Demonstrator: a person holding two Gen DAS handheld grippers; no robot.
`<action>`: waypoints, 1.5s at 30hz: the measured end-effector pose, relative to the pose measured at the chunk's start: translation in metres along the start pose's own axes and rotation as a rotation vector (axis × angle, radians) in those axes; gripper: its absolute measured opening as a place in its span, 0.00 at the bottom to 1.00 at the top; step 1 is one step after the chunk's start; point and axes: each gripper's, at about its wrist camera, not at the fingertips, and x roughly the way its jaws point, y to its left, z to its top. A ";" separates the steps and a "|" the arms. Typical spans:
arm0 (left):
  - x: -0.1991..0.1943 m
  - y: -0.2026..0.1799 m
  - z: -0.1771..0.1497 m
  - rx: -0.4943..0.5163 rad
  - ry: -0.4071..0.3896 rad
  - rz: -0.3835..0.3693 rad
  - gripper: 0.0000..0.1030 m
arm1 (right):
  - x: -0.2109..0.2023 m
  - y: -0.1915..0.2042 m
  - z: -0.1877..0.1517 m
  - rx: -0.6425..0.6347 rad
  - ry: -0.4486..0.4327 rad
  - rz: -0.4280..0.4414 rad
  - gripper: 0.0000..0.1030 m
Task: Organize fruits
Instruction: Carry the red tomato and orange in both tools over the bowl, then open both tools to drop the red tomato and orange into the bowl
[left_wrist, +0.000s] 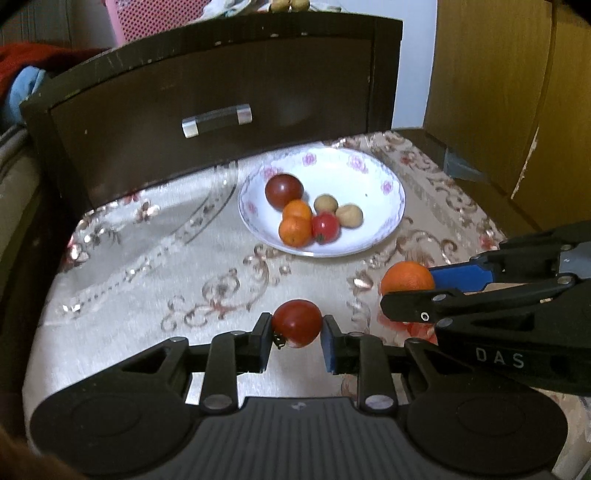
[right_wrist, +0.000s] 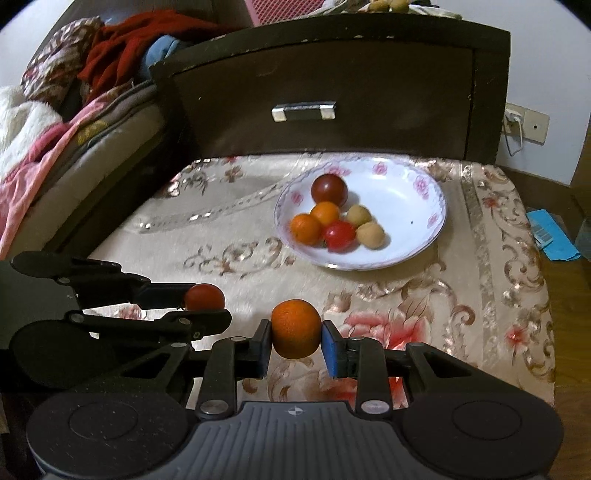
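Note:
My left gripper (left_wrist: 297, 326) is shut on a red tomato (left_wrist: 297, 323) above the floral cloth; it shows at the left of the right wrist view (right_wrist: 204, 298). My right gripper (right_wrist: 295, 334) is shut on an orange (right_wrist: 295, 328); the orange also shows at the right of the left wrist view (left_wrist: 406, 278). A white floral bowl (left_wrist: 373, 173) (right_wrist: 402, 192) lies ahead. It holds a dark red tomato (left_wrist: 283, 189), two small oranges (left_wrist: 294, 229), a red tomato (left_wrist: 325, 227) and two tan fruits (left_wrist: 349, 215).
A dark wooden drawer unit (left_wrist: 221, 92) with a metal handle (left_wrist: 217, 120) stands behind the bowl. A bed with blankets (right_wrist: 55, 140) lies left. A wooden cabinet (left_wrist: 498, 92) stands right. A blue box (right_wrist: 550, 234) lies on the floor.

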 end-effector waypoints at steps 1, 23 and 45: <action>0.000 0.000 0.002 0.000 -0.004 0.003 0.33 | 0.000 -0.001 0.002 0.003 -0.005 -0.003 0.24; 0.032 0.003 0.061 -0.043 -0.083 -0.032 0.33 | 0.006 -0.033 0.044 0.107 -0.108 -0.045 0.24; 0.086 0.013 0.085 -0.049 -0.057 -0.001 0.33 | 0.049 -0.072 0.071 0.130 -0.094 -0.058 0.25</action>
